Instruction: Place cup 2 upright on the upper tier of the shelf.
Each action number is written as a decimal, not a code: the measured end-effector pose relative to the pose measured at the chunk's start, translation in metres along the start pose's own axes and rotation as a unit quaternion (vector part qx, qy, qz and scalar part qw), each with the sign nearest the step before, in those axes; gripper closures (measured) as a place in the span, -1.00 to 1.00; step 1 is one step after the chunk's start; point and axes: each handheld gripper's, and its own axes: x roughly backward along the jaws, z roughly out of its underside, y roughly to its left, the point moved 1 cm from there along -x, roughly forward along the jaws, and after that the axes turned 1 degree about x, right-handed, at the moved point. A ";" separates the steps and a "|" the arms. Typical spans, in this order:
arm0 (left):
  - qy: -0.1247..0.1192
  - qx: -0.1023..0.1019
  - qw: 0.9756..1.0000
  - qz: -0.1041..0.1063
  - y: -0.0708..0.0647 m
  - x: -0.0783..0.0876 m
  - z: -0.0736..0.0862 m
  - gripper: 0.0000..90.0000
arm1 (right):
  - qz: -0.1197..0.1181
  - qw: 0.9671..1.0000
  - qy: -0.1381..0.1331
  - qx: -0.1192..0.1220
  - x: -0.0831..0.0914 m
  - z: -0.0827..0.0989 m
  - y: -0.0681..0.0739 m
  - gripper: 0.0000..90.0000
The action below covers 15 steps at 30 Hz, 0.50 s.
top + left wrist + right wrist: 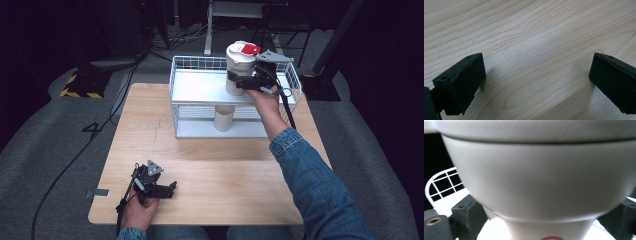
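Dark floor rings the pale tabletop [210,165], where the left claw [172,186] rests gaping and idle while the right claw [240,80], jaws parted around the white jar [239,67] on the rack's [200,87] top shelf, looks mid-release; backing away cleanly comes next.
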 end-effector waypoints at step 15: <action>0.000 0.001 1.000 0.000 0.000 0.000 0.000 -0.97 | -0.012 1.000 0.003 -0.014 0.042 -0.004 0.003 -0.83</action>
